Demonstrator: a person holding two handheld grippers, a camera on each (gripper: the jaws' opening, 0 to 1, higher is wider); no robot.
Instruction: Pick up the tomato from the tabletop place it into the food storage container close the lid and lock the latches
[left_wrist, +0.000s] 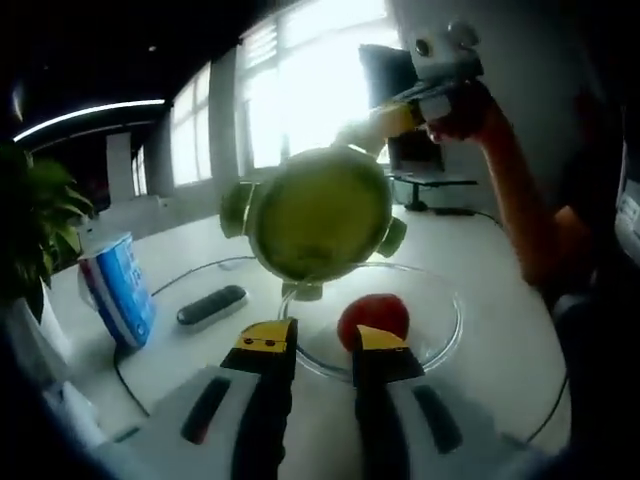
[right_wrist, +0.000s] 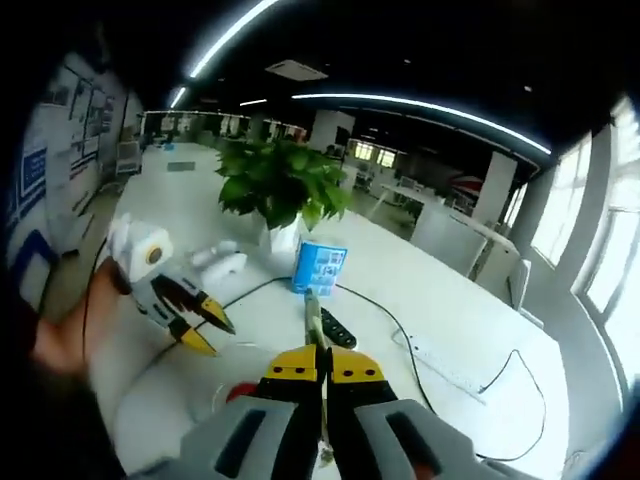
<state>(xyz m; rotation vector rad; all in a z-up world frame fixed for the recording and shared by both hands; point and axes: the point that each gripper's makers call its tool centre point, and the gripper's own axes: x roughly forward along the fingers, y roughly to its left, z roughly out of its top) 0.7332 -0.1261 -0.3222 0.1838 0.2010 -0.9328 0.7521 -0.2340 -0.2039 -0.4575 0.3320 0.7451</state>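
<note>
A red tomato (left_wrist: 375, 316) lies inside the clear round container (left_wrist: 445, 325) on the white table. Just before it my left gripper (left_wrist: 322, 340) stands open with nothing between its jaws. Above the container hangs the round green lid (left_wrist: 320, 215), tilted, with latch tabs around its rim. My right gripper (left_wrist: 400, 115) is shut on the lid's upper edge. In the right gripper view the lid (right_wrist: 312, 320) shows edge-on between my right gripper's (right_wrist: 322, 365) shut jaws. The left gripper (right_wrist: 208, 335) stands open at the left, with the tomato (right_wrist: 240, 392) partly hidden below.
A blue can (left_wrist: 120, 290), a dark remote (left_wrist: 212, 305) and a black cable lie left of the container. A potted plant (right_wrist: 280, 185) stands behind the can (right_wrist: 318, 268). A white power strip (right_wrist: 450, 365) lies to the right. A person's arm (left_wrist: 520, 200) reaches in.
</note>
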